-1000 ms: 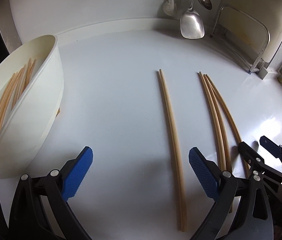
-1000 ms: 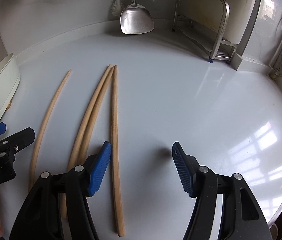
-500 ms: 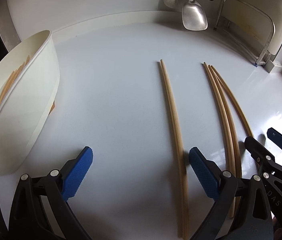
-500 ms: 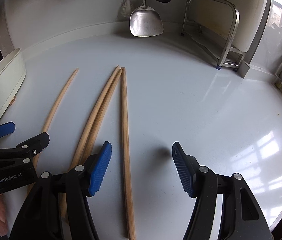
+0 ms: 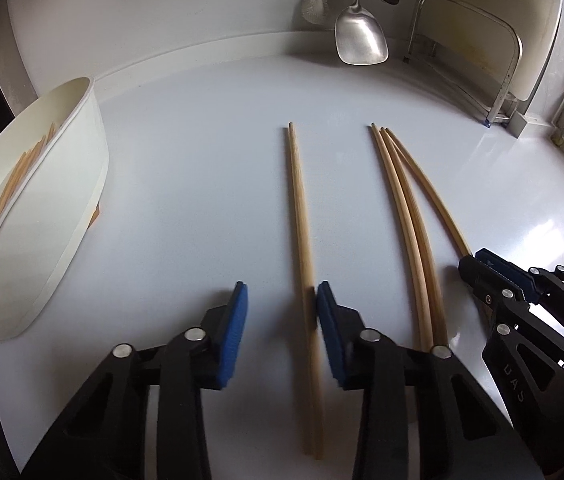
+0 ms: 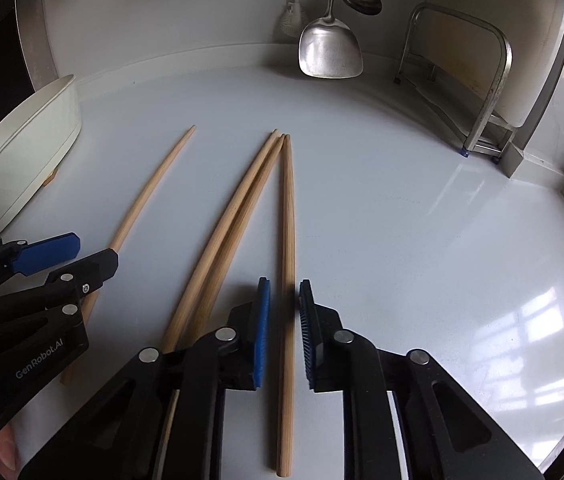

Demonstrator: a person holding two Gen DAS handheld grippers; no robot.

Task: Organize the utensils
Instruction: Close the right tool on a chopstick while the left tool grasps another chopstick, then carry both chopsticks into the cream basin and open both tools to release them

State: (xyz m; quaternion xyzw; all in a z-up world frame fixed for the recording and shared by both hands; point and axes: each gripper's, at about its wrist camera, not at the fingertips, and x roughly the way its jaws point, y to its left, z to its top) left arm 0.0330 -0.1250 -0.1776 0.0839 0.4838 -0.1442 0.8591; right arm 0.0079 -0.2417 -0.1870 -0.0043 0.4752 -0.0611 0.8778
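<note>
Each half-open gripper straddles pale wooden chopsticks lying lengthwise along its fingers: the left gripper [image 5: 280, 300] around the touching pair of chopsticks [image 5: 300, 216], the right gripper [image 6: 284, 300] around the single rightmost chopstick [image 6: 288, 216], neither clamped yet.

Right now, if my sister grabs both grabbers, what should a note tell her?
Left gripper: open, jaws around the left chopstick pair, right pad touching it.
Right gripper: open, jaws around the single chopstick, not clamped.
Two more chopsticks lie between them on the counter.
Done: some chopsticks are already in the white bin.
Left: close, lift, and put all five in the bin.
</note>
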